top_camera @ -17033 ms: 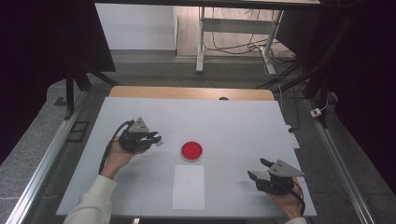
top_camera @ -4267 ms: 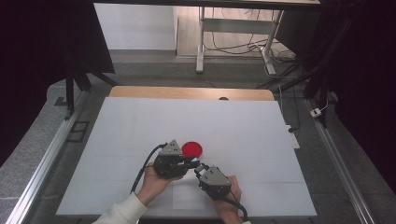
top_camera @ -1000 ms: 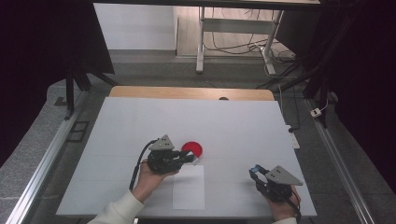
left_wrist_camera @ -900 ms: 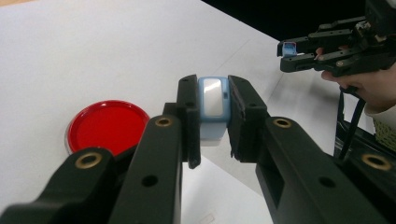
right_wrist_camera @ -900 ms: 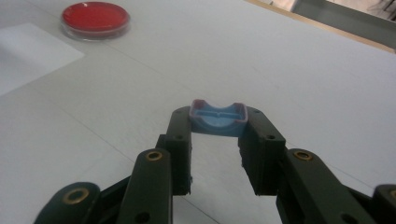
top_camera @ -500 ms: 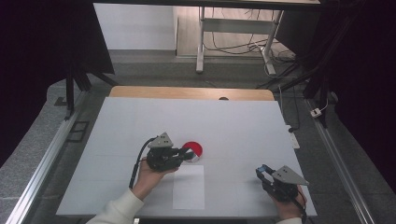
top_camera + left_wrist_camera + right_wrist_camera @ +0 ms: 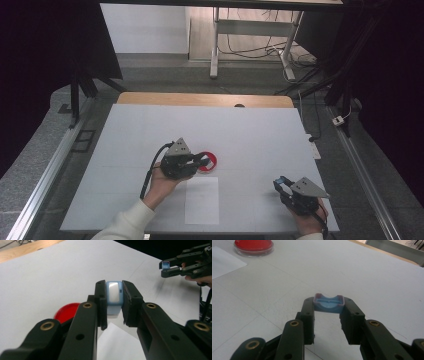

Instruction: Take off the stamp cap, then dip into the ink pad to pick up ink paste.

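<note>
A light blue and white stamp-like body (image 7: 113, 296) is pinched between the jaws of my left gripper (image 7: 113, 303). In the high view this left gripper (image 7: 201, 160) hovers beside a round red dish (image 7: 210, 162), just above the far edge of a white paper sheet (image 7: 202, 200). My right gripper (image 7: 328, 305) is shut on a small blue cap (image 7: 328, 303), hollow side up. It sits near the table's front right (image 7: 281, 184), well apart from the left one. The left gripper view shows the right gripper (image 7: 168, 267) with the cap (image 7: 165, 265) far off.
The white table top (image 7: 250, 130) spreads wide behind the dish. A wooden strip (image 7: 200, 99) runs along its back edge. Metal rails (image 7: 47, 175) flank both sides. The red dish (image 7: 253, 245) and paper corner (image 7: 224, 262) lie far left in the right gripper view.
The two grippers were together over the paper several seconds ago. My right gripper has since carried the blue cap away to the front right. The left gripper has barely moved.
</note>
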{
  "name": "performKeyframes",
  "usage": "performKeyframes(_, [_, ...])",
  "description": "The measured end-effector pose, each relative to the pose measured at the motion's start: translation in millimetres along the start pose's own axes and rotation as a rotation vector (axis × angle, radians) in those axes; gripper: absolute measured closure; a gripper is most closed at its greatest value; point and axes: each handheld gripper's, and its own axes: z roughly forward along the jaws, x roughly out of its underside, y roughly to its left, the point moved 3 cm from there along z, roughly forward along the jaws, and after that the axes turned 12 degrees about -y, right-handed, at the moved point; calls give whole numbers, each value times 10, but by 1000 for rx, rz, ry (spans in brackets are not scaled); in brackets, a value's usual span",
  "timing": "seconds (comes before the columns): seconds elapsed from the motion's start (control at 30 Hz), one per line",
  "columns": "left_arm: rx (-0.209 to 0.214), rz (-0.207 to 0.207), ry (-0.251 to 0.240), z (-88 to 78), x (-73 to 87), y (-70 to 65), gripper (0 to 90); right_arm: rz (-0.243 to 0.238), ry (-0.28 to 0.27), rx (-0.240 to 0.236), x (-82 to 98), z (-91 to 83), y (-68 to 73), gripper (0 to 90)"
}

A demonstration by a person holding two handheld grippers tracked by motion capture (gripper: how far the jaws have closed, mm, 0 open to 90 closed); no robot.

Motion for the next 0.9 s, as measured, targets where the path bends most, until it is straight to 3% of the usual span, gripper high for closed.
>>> performKeyframes(0.47, [-32, 9, 10, 47, -67, 176, 753, 5, -3, 6, -3, -15, -11, 649])
performKeyframes(0.9, [-47, 47, 81, 245, -32, 323, 753, 8, 7, 7, 14, -1, -14, 650])
